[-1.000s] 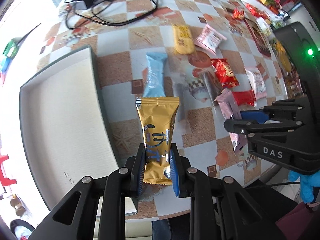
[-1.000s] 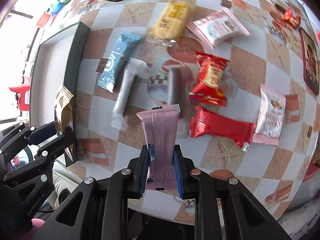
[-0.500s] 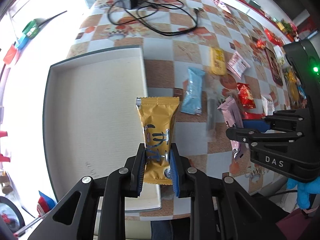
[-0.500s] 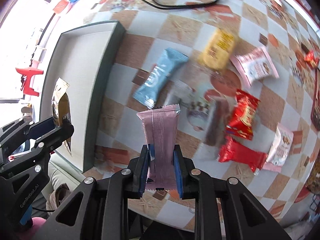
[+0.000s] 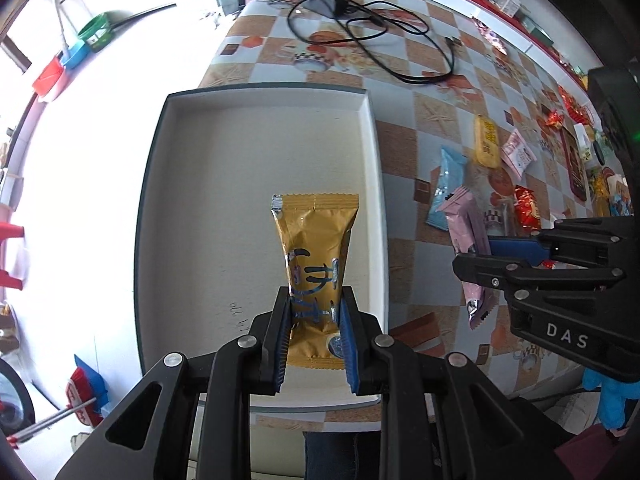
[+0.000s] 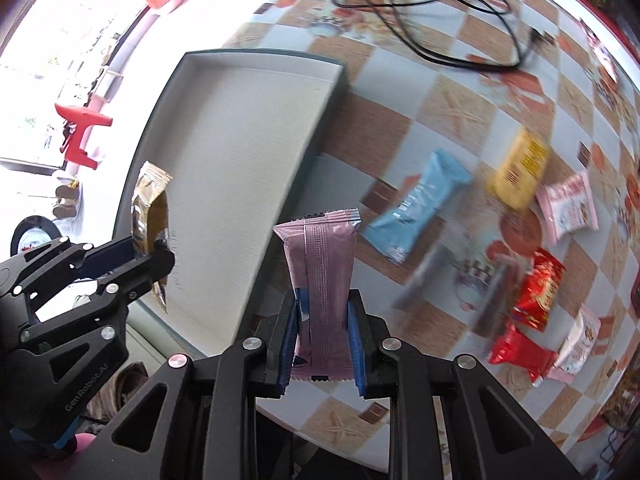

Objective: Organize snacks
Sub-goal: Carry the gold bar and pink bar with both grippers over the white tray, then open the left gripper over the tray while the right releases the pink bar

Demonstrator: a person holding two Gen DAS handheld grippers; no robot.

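Hanging over the tray (image 5: 256,152) for dropping, each hand-held gripper clamps a snack: left (image 5: 314,322) gold packet (image 5: 314,248), right (image 6: 322,330) pink bar (image 6: 322,264).

The left gripper (image 5: 314,320) fills the lower middle of its own view, its two black fingers with blue pads (image 5: 285,334) pressed against the sides of a gold snack packet (image 5: 314,256) that stands up between them. In the right wrist view it reaches in from the lower left. The right gripper (image 6: 323,334) sits likewise at the bottom centre of its view, jaws clamped on a pink snack packet (image 6: 322,264). In the left wrist view it enters from the right edge, fingers pointing towards the left of the frame.
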